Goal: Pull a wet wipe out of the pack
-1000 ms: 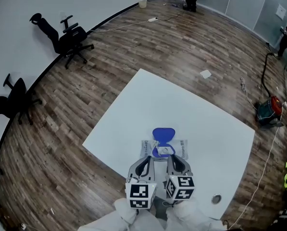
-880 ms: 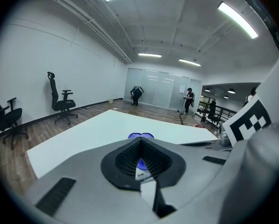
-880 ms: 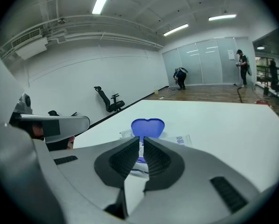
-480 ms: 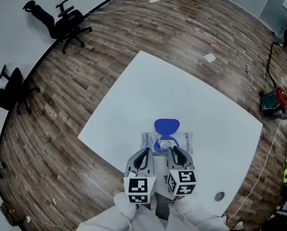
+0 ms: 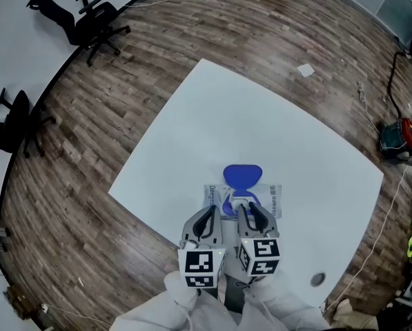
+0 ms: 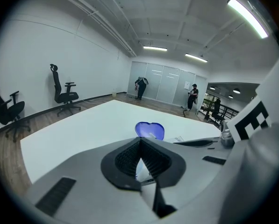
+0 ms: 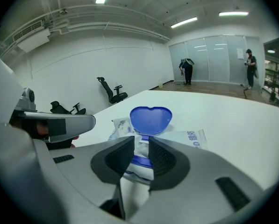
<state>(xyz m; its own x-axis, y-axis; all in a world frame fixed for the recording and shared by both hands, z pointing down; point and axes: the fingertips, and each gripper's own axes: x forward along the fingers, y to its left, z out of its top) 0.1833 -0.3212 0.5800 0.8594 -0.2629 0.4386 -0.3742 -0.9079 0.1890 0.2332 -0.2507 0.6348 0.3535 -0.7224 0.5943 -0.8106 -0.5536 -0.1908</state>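
Where the wet wipe (image 7: 139, 150) sticks up from the pack (image 5: 271, 200) opening, the right gripper (image 7: 141, 141) has it: jaws closed down to a narrow slot, the white tuft fills that slot, and both pads look to be against it. Pack lies flat near the worktop (image 5: 212, 129) edge closest to the person, with its blue lid (image 5: 242, 175) flipped open away from them. Left gripper (image 6: 140, 143) is just beside the right one, at the pack's near left corner. Its jaws are together at the tips with nothing between them; pack film shows through the gap behind the tips, but I can't tell whether it touches. Versus 1.0 s ago: the right gripper's tips were short of the opening and now sit over it, covering the near half of the pack from the head view. The pack has stayed in place with the lid open as before, and the left gripper is closer to the pack edge. Also on the worktop, well off to the right: a small round grey thing (image 5: 318, 278). On the wood floor are two black office chairs (image 5: 94, 18) by the left wall, a paper scrap (image 5: 306, 69), and a red and teal machine (image 5: 396, 136) with a cable at far right.
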